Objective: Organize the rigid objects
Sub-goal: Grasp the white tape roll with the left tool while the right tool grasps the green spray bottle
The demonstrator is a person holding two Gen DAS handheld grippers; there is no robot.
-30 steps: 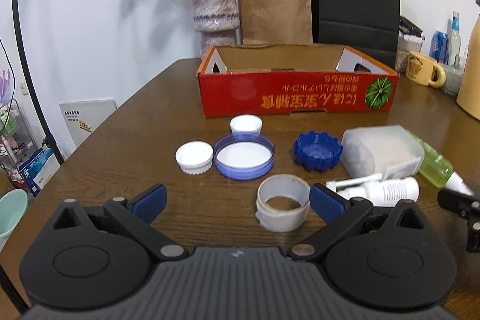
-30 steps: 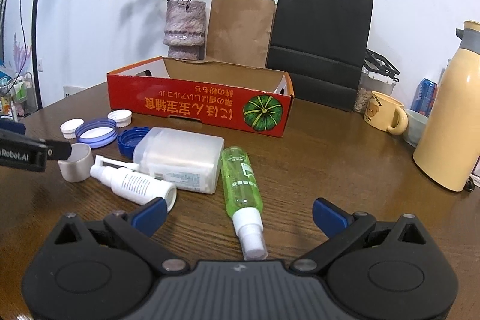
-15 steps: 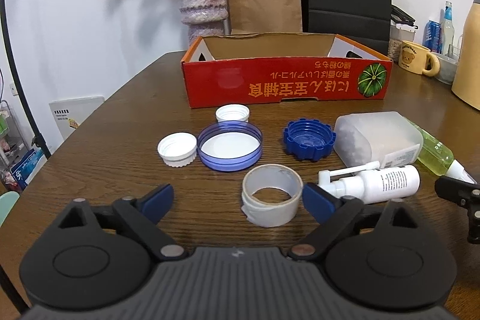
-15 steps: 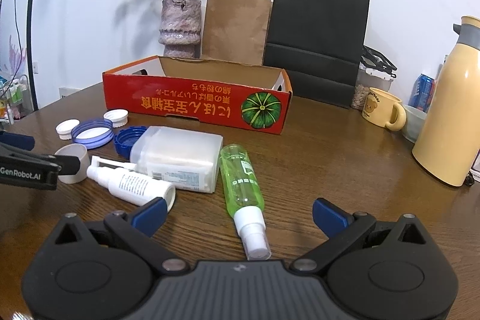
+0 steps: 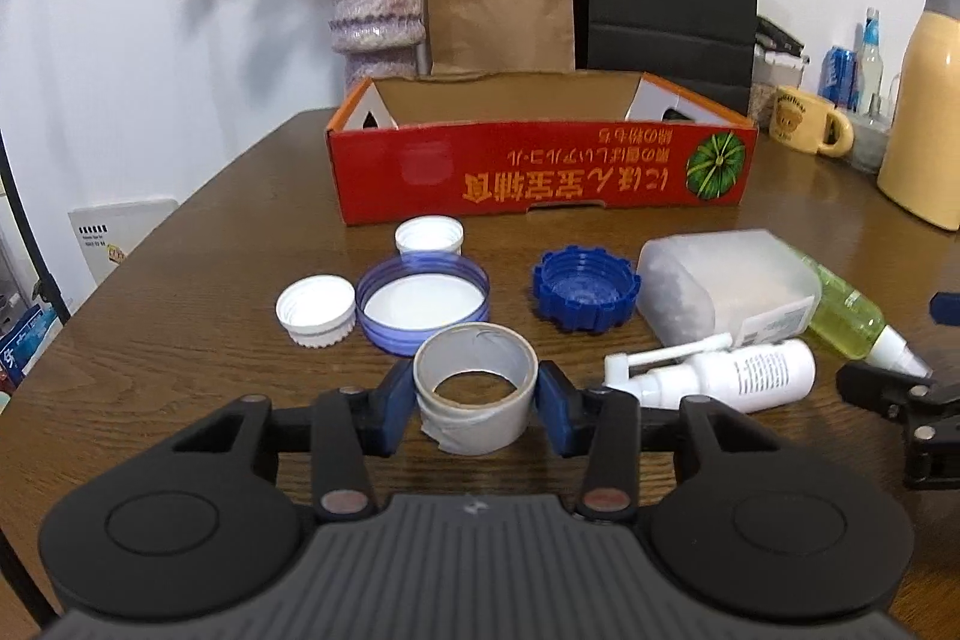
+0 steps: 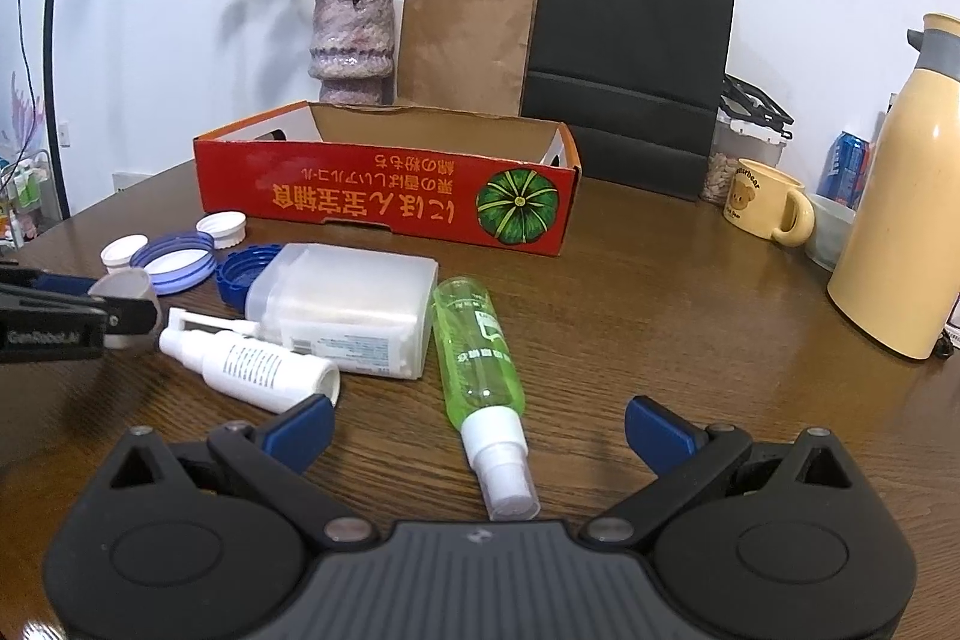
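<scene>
Red cardboard box (image 5: 540, 172) at table's far side, open | frosted plastic container (image 5: 726, 280), white spray bottle (image 5: 720, 376) just right of tape | left gripper (image 5: 474, 400) closing, blue pads against grey tape roll (image 5: 474, 388) | right gripper (image 6: 474, 436) spread wide, green spray bottle (image 6: 480, 358) lying between its fingers, untouched.

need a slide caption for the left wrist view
Left tongs closing on a grey tape roll on the wooden table, red cardboard box beyond.
</scene>
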